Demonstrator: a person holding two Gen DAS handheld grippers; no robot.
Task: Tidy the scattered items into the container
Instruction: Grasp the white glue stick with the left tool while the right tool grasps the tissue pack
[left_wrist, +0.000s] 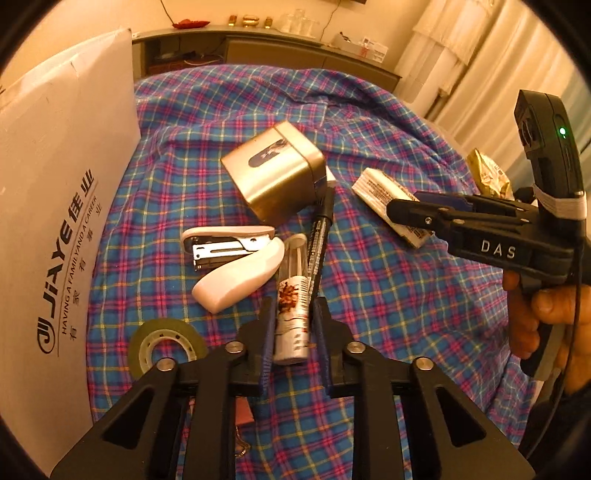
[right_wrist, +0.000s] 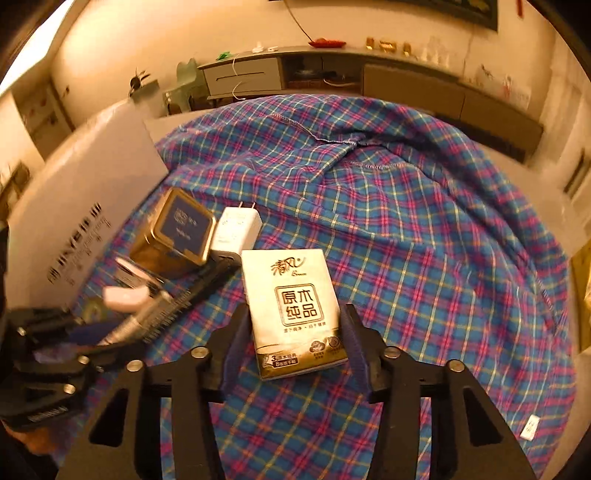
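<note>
My left gripper (left_wrist: 293, 308) is shut on a small white bottle (left_wrist: 293, 284) with a brown label and a clear cap, lying on the plaid cloth (left_wrist: 388, 295). My right gripper (right_wrist: 295, 312) is shut on a gold-and-white tissue pack (right_wrist: 291, 280), with a pad against each long side. In the left wrist view the same pack (left_wrist: 373, 192) shows under the right gripper (left_wrist: 402, 212). The white cardboard box (left_wrist: 55, 184) stands at the left edge of the cloth. The left gripper (right_wrist: 74, 332) appears blurred in the right wrist view.
Beside the bottle lie a black marker (left_wrist: 321, 236), a white stapler (left_wrist: 236, 266) and a tape roll (left_wrist: 166, 343). A gold tin (right_wrist: 173, 236) and a white charger (right_wrist: 236, 229) sit behind. A gold packet (left_wrist: 487, 173) lies far right. A person's hand (left_wrist: 535, 314) holds the right handle.
</note>
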